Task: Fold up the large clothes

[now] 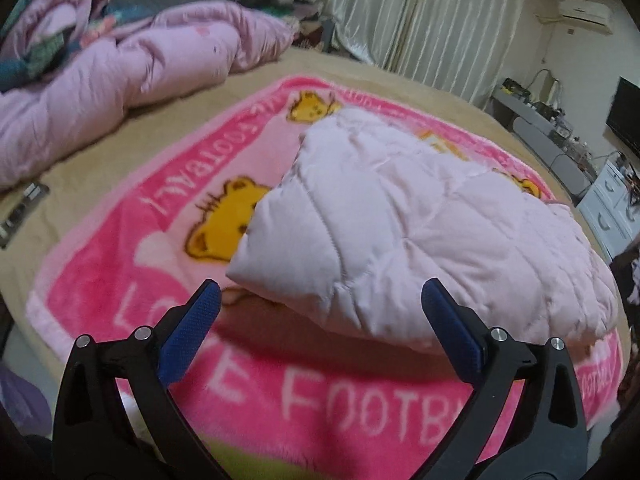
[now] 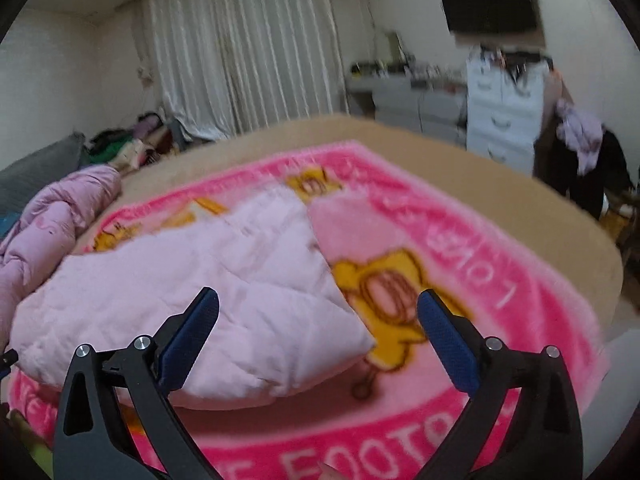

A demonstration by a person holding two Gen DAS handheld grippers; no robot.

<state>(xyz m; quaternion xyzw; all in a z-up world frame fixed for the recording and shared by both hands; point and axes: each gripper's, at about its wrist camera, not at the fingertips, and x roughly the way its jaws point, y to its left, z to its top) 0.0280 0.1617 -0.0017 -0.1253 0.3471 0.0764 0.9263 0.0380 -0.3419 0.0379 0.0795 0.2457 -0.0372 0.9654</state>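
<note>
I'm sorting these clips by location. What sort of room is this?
Most likely a bedroom in a home: a bed under a pink fleece cartoon blanket, a bunched pink quilted duvet, long pale curtains, and a white chest of drawers.

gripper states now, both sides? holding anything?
Left gripper: open, holding nothing; the folded pink quilted garment lies just ahead.
Right gripper: open, holding nothing, above the garment's near corner.
</note>
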